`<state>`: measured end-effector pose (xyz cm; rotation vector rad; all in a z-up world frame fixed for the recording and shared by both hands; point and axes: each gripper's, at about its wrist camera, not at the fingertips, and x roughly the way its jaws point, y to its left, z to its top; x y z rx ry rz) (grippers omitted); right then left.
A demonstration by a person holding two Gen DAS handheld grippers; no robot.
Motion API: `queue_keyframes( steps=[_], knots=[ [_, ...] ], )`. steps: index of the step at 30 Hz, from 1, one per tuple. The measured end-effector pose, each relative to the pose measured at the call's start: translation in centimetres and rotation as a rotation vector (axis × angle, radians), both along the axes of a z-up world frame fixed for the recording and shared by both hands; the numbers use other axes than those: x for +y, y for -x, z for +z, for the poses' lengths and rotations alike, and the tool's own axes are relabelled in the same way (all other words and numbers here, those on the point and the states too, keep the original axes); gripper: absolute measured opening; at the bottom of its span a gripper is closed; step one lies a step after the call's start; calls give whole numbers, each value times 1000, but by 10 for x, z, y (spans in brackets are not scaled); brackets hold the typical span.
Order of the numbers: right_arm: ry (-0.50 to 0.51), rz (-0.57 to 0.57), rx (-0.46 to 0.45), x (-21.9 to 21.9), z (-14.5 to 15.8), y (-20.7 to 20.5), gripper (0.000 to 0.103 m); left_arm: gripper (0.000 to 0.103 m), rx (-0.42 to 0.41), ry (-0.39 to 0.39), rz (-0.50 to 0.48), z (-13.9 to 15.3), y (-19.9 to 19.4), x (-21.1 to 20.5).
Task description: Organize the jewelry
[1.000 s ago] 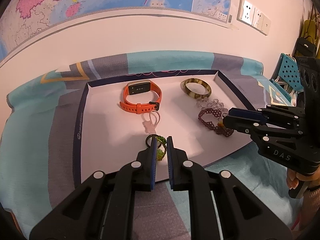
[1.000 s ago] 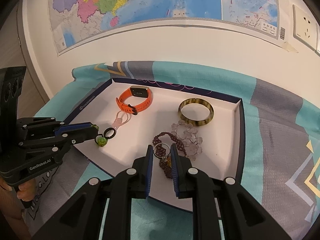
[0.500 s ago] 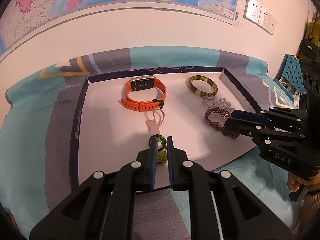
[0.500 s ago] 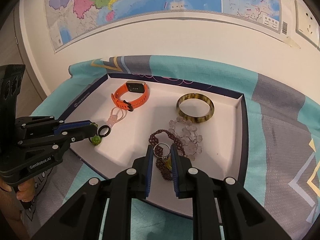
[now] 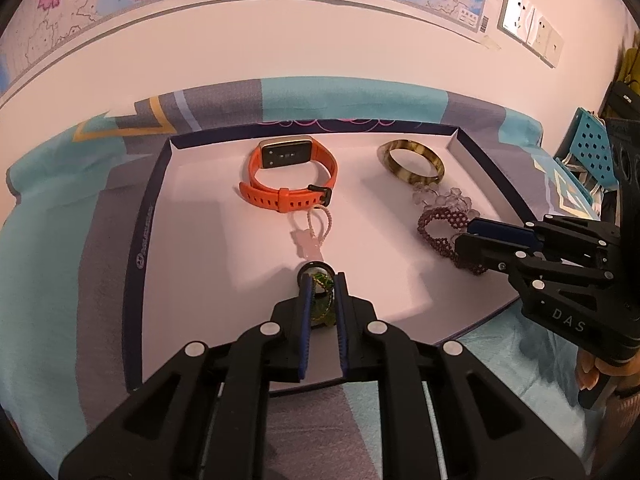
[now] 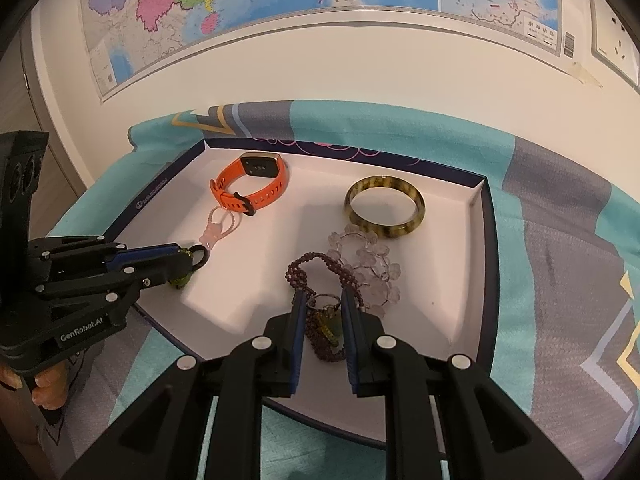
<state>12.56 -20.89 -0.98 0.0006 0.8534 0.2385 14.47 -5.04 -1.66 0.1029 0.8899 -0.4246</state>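
Observation:
My left gripper (image 5: 324, 284) is shut on a green pendant (image 5: 320, 298) with a black ring, low over the near middle of the white tray (image 5: 138, 256). From the right wrist view, the left gripper (image 6: 188, 258) stands at the tray's left front edge and the pendant (image 6: 180, 280) hangs under it. My right gripper (image 6: 324, 300) is shut on a small metal ring with a yellow-green charm (image 6: 330, 326), over a dark red bead bracelet (image 6: 298, 276). In the left wrist view the right gripper (image 5: 468, 236) reaches in from the right.
In the tray lie an orange watch (image 5: 280, 200), a brown striped bangle (image 5: 400, 174), a clear bead bracelet (image 5: 440, 200) and a pink charm on a cord (image 5: 310, 240). The tray sits on a teal and grey cloth (image 6: 560, 280) against a wall with a map.
Both grippers keep the same hold and barely shift. The view has drifted slightly; nothing was let go or picked up.

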Motion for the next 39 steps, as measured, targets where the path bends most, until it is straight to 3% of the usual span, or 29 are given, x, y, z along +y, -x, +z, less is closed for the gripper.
queue_keyframes(
  steps=[9,20,23,26,32,35,37,39],
  knots=[
    [-6,-15,0,-3,-1,2,21,17,-6,-3,-5,0,4,0],
    [-34,-30,-36,-7,6,15,39,61,-78,-10,10,15,22,4],
    [-39,-35,-42,-9,8,20,44,81,-84,0,18,18,27,8],
    [-40,-37,-52,-8,9,26,46,83,-80,2,27,16,30,11],
    [-30,-45,-61,-5,7,37,51,97,-95,-6,52,17,42,18],
    [-44,-56,-71,-7,8,44,53,97,-114,-3,64,20,49,22],
    [-42,-66,-79,-7,9,48,61,97,-115,-3,72,21,53,24],
    [-37,-63,-89,-5,11,53,63,97,-105,3,82,20,56,26]
  ],
)
